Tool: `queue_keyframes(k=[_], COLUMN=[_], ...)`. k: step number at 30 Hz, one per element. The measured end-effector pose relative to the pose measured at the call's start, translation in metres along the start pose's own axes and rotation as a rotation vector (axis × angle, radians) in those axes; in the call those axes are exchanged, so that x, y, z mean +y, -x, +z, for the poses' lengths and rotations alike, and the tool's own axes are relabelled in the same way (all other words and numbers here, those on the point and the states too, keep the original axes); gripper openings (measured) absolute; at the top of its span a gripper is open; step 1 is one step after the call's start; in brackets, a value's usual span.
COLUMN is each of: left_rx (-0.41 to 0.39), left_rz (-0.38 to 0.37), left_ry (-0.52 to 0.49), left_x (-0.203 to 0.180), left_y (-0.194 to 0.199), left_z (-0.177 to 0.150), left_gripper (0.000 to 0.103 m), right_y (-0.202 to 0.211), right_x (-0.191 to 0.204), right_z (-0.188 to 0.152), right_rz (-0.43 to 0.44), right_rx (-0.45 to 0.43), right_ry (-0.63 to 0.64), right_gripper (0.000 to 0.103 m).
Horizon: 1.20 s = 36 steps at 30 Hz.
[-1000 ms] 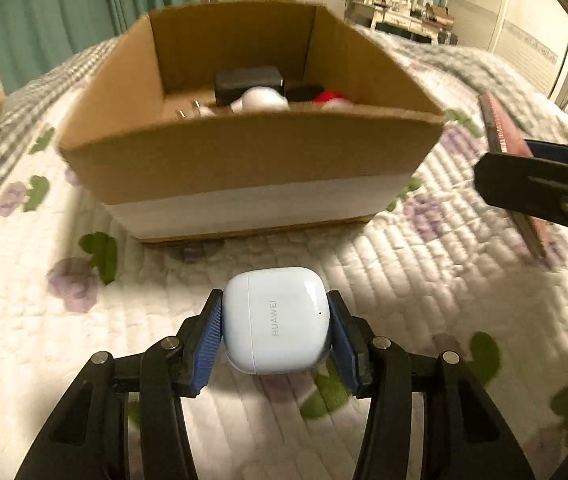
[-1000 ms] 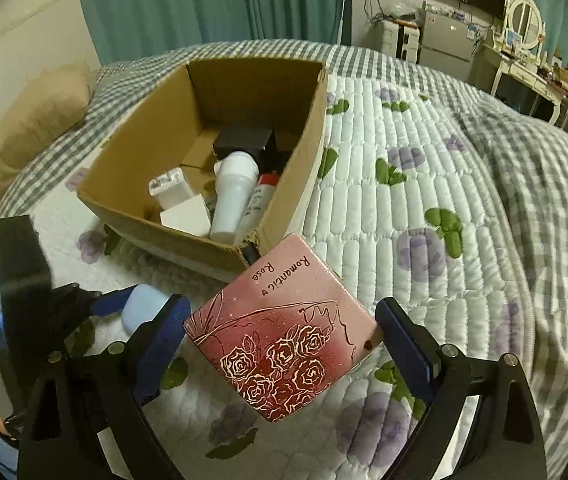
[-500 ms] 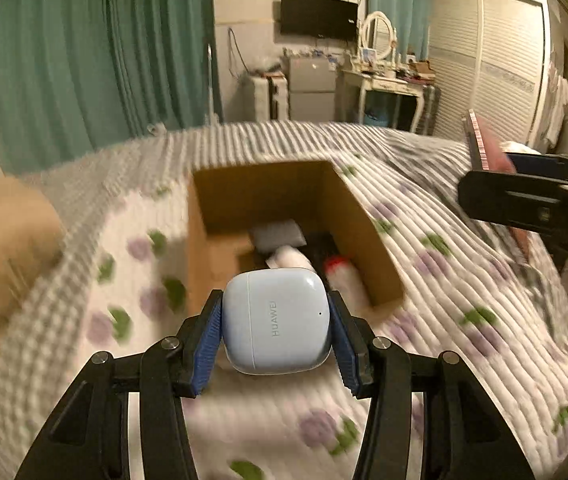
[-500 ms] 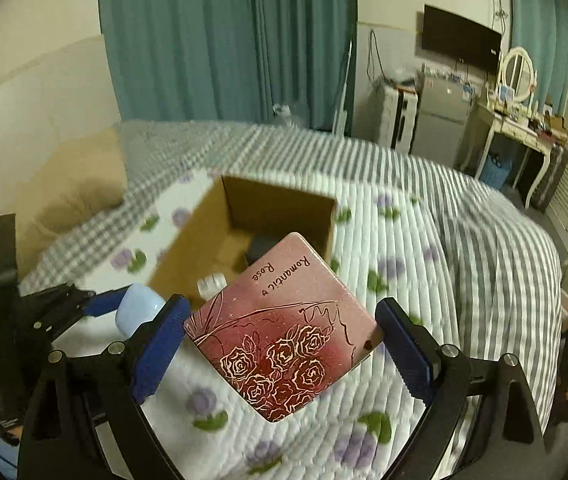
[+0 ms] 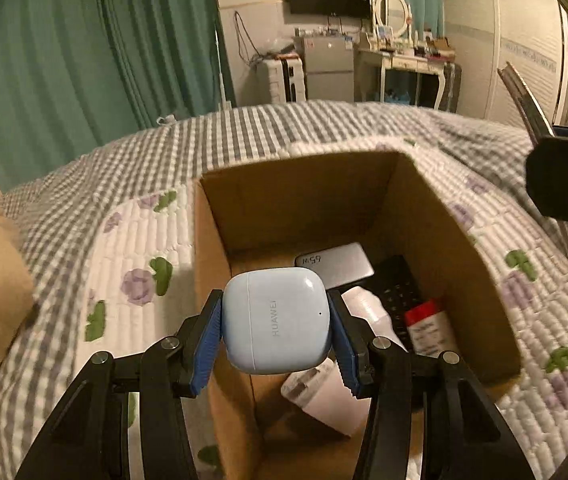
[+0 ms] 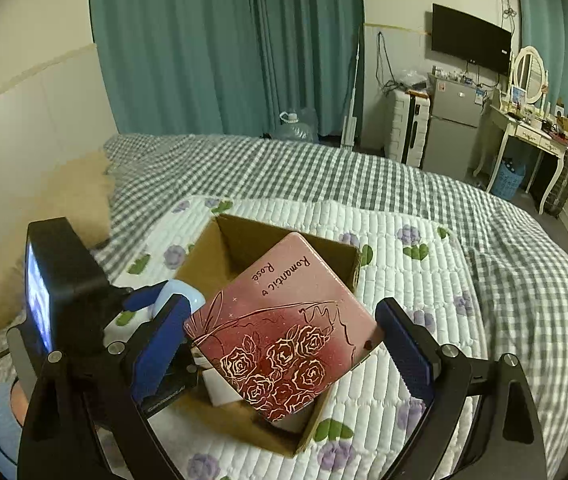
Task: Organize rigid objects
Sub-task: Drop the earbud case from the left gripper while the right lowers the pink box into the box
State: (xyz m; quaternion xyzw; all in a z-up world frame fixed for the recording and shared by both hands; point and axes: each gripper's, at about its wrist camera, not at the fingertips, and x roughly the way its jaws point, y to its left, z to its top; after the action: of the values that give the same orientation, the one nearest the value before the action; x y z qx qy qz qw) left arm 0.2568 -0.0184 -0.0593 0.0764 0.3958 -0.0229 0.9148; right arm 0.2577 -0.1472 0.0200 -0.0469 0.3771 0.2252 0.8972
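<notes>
Left gripper (image 5: pixel 277 334) clamped on a pale blue earbud case (image 5: pixel 276 320), blue-padded fingers (image 5: pixel 208 342) pressed against both its sides, "HUAWEI" lettering facing the camera. Case held in the air above the near left part of an open cardboard box (image 5: pixel 464 248), over its interior. Box resting on a quilted bedspread (image 5: pixel 132 248) printed with purple flowers and green leaves, on a bed with a grey checked cover (image 6: pixel 324 176).

Inside the box, seen from the left wrist: a silver power bank (image 5: pixel 336 264) toward the far wall, a black keypad-like item (image 5: pixel 400 284) just beside it, a white bottle (image 5: pixel 368 308) partly hidden behind the case, a red-capped white tube (image 5: pixel 428 328) near the right wall, a white charger plug (image 5: pixel 316 384) below the case.

Right gripper (image 6: pixel 284 340) closed on a pink tin (image 6: pixel 284 320) decorated with roses and the words "Romantic Rose", gripped corner to corner, tilted, held above the box (image 6: pixel 244 240). Same tin visible edge-on at the right margin of the left wrist view (image 5: pixel 544 168). Teal curtains (image 6: pixel 224 40) and a wall-mounted television (image 6: pixel 470 38) in the background.
</notes>
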Motion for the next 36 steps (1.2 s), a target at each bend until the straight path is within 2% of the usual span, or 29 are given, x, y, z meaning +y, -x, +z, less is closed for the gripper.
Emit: queue_keyframes(k=[7, 8, 9, 11, 20, 28, 33, 36], left_rx=[0.020, 0.018, 0.000, -0.040, -0.106, -0.101, -0.091, -0.092], left_rz=[-0.026, -0.030, -0.028, -0.027, -0.008, -0.033, -0.053, -0.063], left_ry=[-0.043, -0.042, -0.037, -0.024, 0.017, 0.063, 0.093, 0.102], left_x=[-0.010, -0.011, -0.010, -0.008, 0.011, 0.026, 0.028, 0.027], left_y=[-0.021, -0.020, -0.016, -0.010, 0.019, 0.016, 0.014, 0.020], left_z=[0.001, 0.002, 0.003, 0.004, 0.007, 0.001, -0.004, -0.009], left_gripper=[0.053, 0.057, 0.073, 0.086, 0.087, 0.087, 0.087, 0.087], right_y=[-0.026, -0.027, -0.028, -0.028, -0.041, -0.101, -0.114, -0.113], right_x=[-0.017, -0.020, -0.021, -0.022, -0.017, -0.005, -0.007, -0.010], right_z=[-0.008, -0.008, -0.009, -0.009, 0.005, 0.011, 0.011, 0.008], right_rz=[0.004, 0.007, 0.009, 0.014, 0.017, -0.008, 0.011, -0.010], right_rx=[0.025, 0.026, 0.025, 0.023, 0.018, 0.109, 0.108, 0.113], right_ry=[-0.018, -0.022, -0.026, -0.030, -0.026, -0.007, -0.020, -0.045], right_gripper=[0.094, 0.094, 0.094, 0.094, 0.094, 0.094, 0.095, 0.095])
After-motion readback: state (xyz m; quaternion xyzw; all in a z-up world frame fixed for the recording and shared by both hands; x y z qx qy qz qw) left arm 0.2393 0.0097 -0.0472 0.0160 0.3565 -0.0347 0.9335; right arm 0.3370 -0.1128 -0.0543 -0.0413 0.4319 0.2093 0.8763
